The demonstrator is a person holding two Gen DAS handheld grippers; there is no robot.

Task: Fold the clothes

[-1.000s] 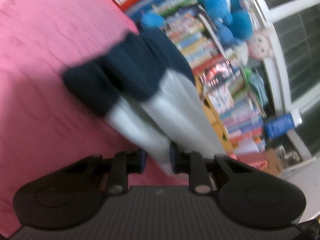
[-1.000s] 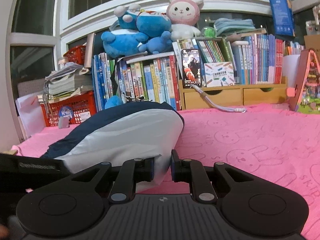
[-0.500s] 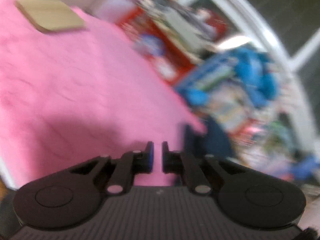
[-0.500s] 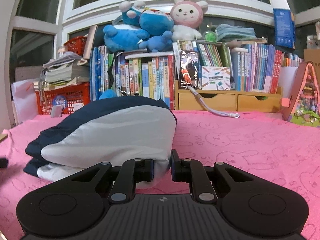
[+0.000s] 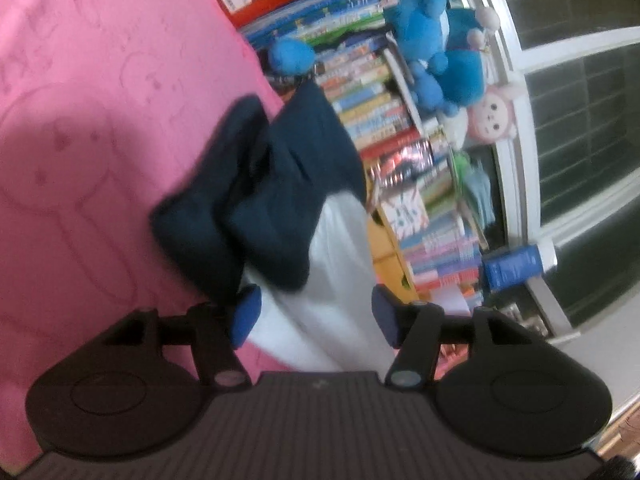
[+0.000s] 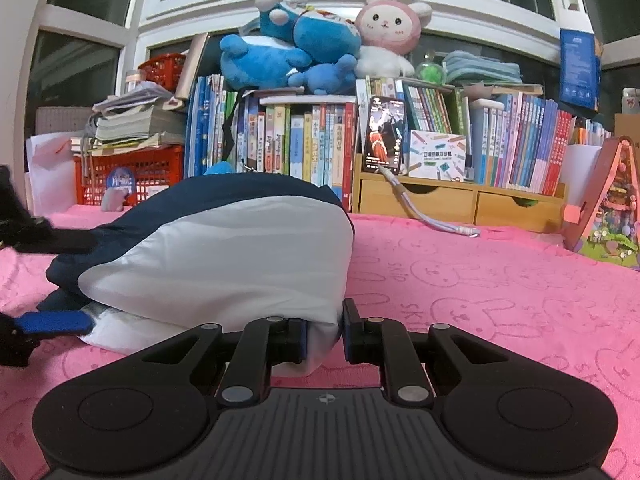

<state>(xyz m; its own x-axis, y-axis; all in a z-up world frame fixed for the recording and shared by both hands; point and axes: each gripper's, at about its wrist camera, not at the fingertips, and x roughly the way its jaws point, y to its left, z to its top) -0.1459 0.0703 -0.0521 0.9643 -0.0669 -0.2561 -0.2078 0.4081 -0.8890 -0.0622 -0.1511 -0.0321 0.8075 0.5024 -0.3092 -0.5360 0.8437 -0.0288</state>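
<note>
A folded navy and white garment lies on the pink bunny-print cover. My right gripper is shut on the white fold at the garment's near right corner. In the left wrist view the garment runs away from me, navy end far, white end near. My left gripper has its jaws opening, and the white end lies loose between the blue pads. From the right wrist view, the left gripper straddles the garment's left end, one finger above and one below.
Behind the cover stand rows of books, a red crate, wooden drawers with a phone and cable, and plush toys on top. A toy house stands at the right. Windows lie beyond.
The left gripper let go of the white end, swung off over the pink cover with jaws shut, and is back at the garment with jaws wide. The right gripper kept its grip.
</note>
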